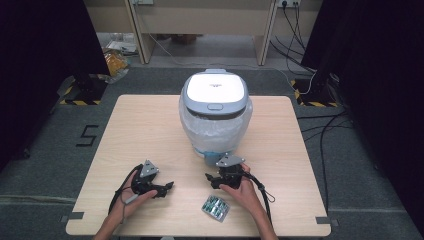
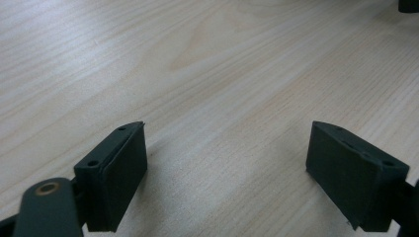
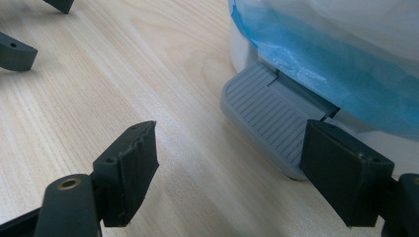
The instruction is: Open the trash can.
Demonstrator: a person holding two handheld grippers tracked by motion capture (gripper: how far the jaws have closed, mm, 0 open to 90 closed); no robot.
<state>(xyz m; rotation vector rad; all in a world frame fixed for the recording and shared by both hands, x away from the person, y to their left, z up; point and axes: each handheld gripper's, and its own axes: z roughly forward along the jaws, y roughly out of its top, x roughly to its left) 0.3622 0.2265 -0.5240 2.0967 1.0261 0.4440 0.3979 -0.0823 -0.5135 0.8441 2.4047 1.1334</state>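
A white pedal bin (image 1: pixel 215 112) with a grey lid stands at the middle of the table (image 1: pixel 150 130), lined with a thin bag whose blue edge hangs down over its wall. The right gripper (image 1: pixel 212 179) rests on the wood just in front of the bin, its jaws pointing toward the left one; in the right gripper view its jaws stand apart with nothing between them, and the grey ribbed pedal (image 3: pixel 269 116) at the foot of the bin lies just past the right-hand jaw, partly hidden behind it (whether jaw and pedal touch cannot be told). In the high view the pedal itself is screened by the gripper's grey plate. A blister pack (image 1: pixel 215 208) lies flat on the table nearer the person, just beside the right hand (image 1: pixel 245 192) and untouched by either tool. The left gripper (image 1: pixel 167 188) sits near the front edge, apart from the bin and from the pack, its tips aimed at the right gripper; in the left gripper view its jaws are spread wide over bare wood, holding nothing. Both grippers lie low on the tabletop, near each other but not touching.
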